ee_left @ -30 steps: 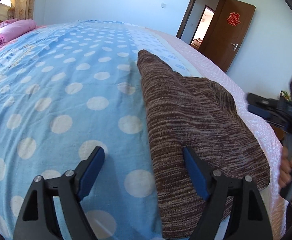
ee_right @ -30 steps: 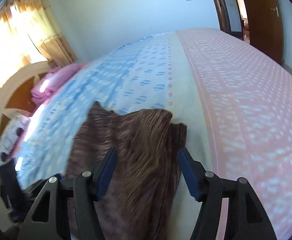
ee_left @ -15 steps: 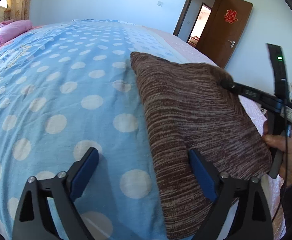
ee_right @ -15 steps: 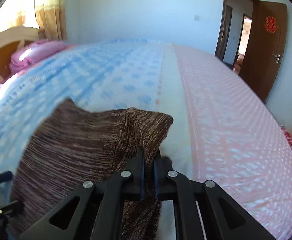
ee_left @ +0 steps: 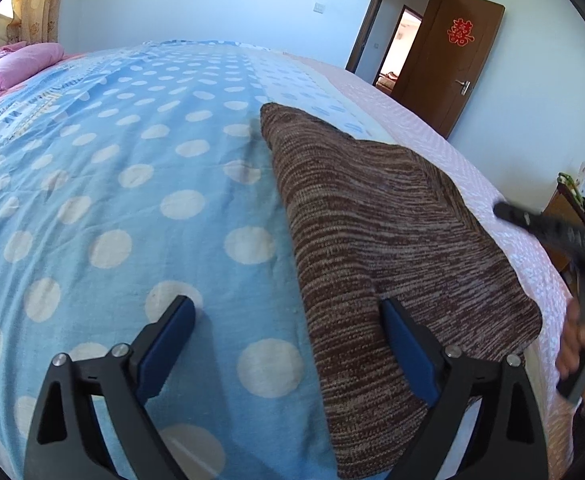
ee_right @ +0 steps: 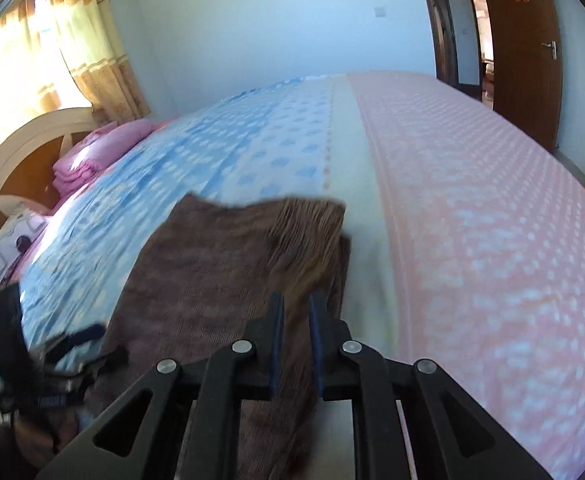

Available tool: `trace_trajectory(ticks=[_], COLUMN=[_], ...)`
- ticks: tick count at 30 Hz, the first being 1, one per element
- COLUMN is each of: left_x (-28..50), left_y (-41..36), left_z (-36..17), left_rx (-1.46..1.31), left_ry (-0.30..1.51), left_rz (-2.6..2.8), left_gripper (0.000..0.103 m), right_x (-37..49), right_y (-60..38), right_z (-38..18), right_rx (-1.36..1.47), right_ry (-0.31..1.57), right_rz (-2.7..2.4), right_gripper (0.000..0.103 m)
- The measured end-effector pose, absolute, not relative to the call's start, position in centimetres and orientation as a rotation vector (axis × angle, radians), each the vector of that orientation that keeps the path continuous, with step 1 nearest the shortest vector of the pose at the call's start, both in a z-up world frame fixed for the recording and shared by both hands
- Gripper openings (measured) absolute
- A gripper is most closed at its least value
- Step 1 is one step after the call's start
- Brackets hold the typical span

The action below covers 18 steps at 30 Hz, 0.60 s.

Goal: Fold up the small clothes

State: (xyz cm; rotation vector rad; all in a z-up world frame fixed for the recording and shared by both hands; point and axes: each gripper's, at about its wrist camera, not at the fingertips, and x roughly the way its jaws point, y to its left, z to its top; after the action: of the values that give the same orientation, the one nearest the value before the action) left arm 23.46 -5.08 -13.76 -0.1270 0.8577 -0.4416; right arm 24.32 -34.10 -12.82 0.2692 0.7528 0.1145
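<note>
While your right gripper (ee_right: 295,312) pinches a fold of the one brown knit garment (ee_left: 376,220), its jaws easing apart, your left gripper (ee_left: 288,332) stands wide, empty, one blue pad resting on the cloth's near edge; the garment lies at four o'clock on the one dotted bedspread (ee_left: 104,184)

A bed (ee_left: 112,184) under a blue polka-dot sheet (pink-patterned along one side); a brown knit garment (ee_left: 372,240) lies on it; folded pink bedding (ee_right: 92,156) rests near the headboard.
</note>
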Motion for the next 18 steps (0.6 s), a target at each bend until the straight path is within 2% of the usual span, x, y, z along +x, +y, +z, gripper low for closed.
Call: trace_trajectory(ticks=[4,9,12,13,18], left_x=[23.5,23.5,23.6,23.6,22.7], left_y=[-5.1,-4.6,-4.0,-3.9,-4.4], left_z=[-13.8,-13.8,-13.9,-13.9,-13.8], left_rx=[-0.135,-0.166,-0.201,-0.203,-0.134], left_ry=[0.855,0.854,0.854,0.855,0.853], left_rz=[-0.443,-0.459,-0.478,-0.481,-0.441], left_gripper=[0.096,0.096,0.096,0.096,0.096], right_x=[21.8,19.4,18.7,18.6,16.6], right_y=[-33.5,-34.0,-33.7,-33.5,-32.1], right_z=[-15.6,-17.5,-17.5,-17.4,-15.0], right_rx=[0.342,0.497,0.469,0.454,0.37], right_ry=[0.82,0.806,0.818,0.834,0.775], right_rz=[0.097,0.079,0.066,0.051,0.019], right_gripper=[0.011,0.014,0.016,0.022,0.023])
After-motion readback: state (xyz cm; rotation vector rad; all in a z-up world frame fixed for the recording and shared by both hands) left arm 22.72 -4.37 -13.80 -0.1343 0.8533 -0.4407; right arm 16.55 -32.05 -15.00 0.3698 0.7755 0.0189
